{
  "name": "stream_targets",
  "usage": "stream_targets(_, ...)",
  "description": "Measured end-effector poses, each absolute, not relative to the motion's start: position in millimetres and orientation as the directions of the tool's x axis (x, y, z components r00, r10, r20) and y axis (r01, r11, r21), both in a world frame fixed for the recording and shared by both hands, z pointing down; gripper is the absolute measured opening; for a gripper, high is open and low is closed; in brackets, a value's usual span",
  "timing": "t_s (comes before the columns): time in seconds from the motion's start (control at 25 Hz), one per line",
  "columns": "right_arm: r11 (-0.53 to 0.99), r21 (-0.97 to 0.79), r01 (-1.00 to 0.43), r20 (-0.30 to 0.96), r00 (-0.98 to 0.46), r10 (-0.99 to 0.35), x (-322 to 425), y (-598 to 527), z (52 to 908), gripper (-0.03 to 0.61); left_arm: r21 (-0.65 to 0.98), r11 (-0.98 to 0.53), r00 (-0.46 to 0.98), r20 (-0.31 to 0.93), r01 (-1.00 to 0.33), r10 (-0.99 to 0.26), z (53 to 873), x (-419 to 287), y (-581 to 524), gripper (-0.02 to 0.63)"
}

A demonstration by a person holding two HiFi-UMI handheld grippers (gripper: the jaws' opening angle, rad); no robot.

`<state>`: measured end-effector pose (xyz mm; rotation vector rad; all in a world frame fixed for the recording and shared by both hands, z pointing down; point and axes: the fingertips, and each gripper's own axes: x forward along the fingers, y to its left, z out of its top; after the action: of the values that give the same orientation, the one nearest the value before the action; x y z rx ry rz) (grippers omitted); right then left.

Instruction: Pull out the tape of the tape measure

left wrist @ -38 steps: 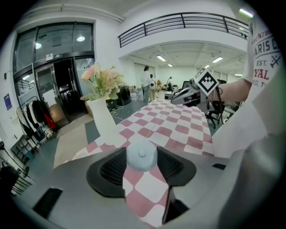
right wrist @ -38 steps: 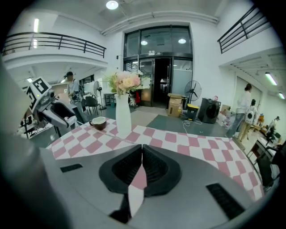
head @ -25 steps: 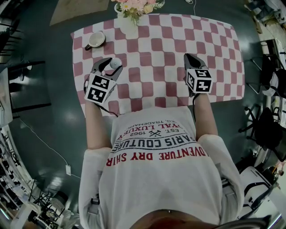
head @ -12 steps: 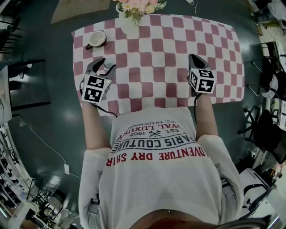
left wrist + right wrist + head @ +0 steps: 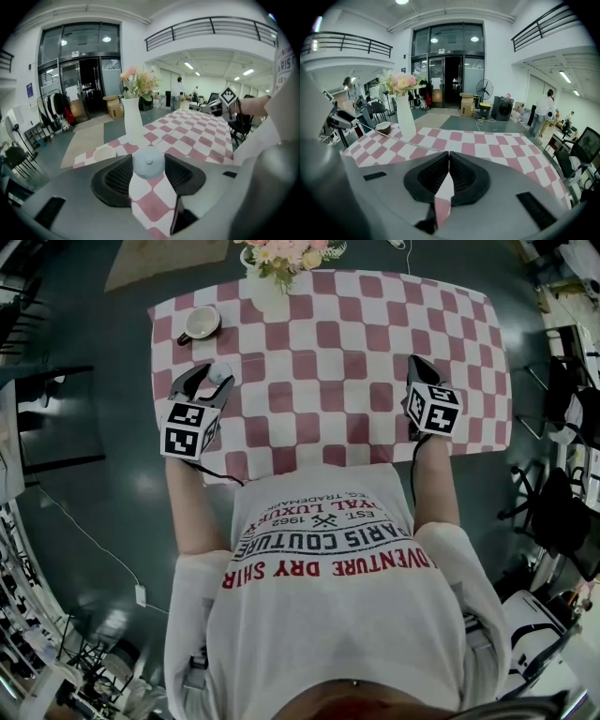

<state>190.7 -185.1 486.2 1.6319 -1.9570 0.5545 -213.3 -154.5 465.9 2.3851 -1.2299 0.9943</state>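
Now, left tool (image 5: 148, 160) gripping tape measure (image 5: 148, 164), right tool (image 5: 449, 157) pinching tape (image 5: 409, 140).

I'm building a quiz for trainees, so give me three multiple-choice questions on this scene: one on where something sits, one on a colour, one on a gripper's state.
1. Where is the cup?
A) far left corner of the cloth
B) near right corner
C) middle

2. The cloth is checked white and:
A) blue
B) pinkish red
C) green

3. The left gripper is:
A) open, empty
B) shut on the tape measure
C) shut on the cup

Answers:
1 A, the head view shows it there.
2 B, every view shows those squares.
3 B, the tape measure sits pinched between its jaws.
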Motion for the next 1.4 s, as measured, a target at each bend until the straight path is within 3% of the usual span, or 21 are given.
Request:
stream_targets(0.8,0.264,-0.041,-0.964,0.686,-0.219,-0.694,170,-172,513,0.034,-0.023,-0.666,0.443,0.729,-0.746,-0.522,492,-189,-147,0.23)
stream_targets(1.4,0.332,-0.081,-0.94,0.824,-0.251,-0.508,161,-154,605,0.034,0.109,-0.613,0.425,0.813,-0.783,-0.398,588,-178,-139,0.23)
